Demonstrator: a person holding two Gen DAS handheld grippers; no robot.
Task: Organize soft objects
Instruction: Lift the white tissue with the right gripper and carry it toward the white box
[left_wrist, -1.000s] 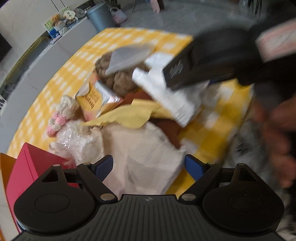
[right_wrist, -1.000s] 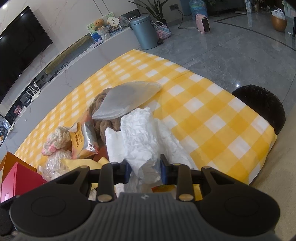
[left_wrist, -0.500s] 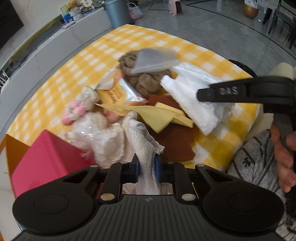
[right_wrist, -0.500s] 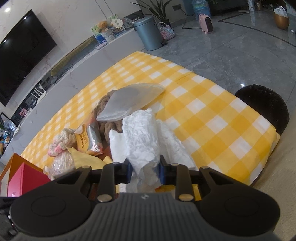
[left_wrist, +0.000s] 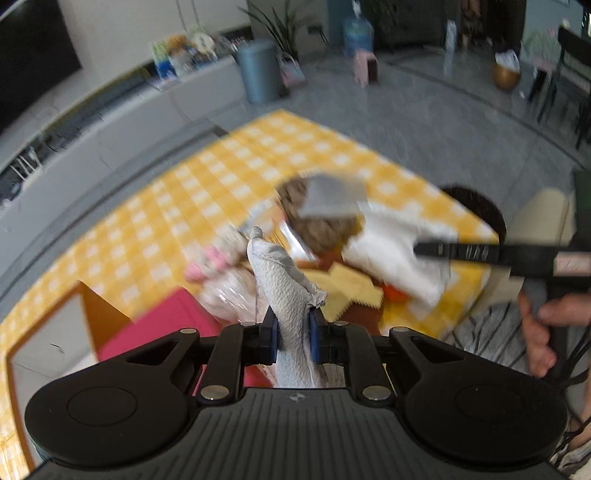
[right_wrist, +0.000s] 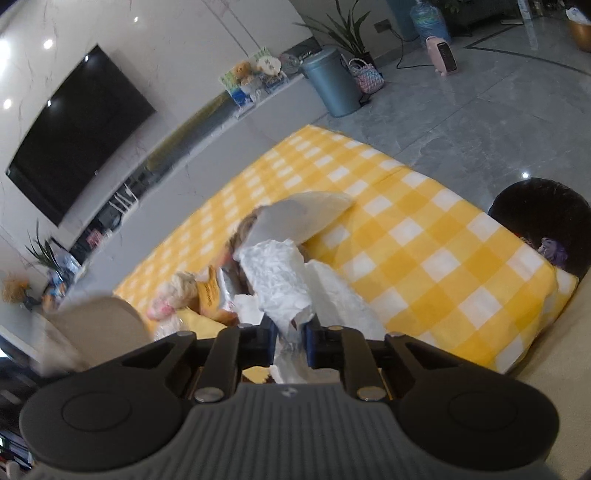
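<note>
Yellow checked cloth (left_wrist: 229, 177) fills mid-frame, the heap now lower and farther off than a second ago. Left gripper (left_wrist: 292, 334), wide apart then, clamps a grey towel (left_wrist: 282, 280). Right gripper (right_wrist: 289, 341), jaws just closing, pinches white crinkled paper (right_wrist: 275, 273). Lower left, an orange box (left_wrist: 48, 332) holds a red lid (left_wrist: 155, 332).

Both views are bright with even daylight, and shadows stay soft. The left wrist view is smeared by motion blur: the yellow checked cloth (left_wrist: 207, 192), the far trash can (left_wrist: 258, 72) and the pile of soft things lose their edges, while the near grey towel (left_wrist: 288, 295) stays fairly sharp. The right wrist view is clearer, though blurred at its left edge. Ceiling lights glare on the marble wall (right_wrist: 48, 44) and glossy floor (right_wrist: 524, 174). Fisheye curvature bends the edges.
</note>
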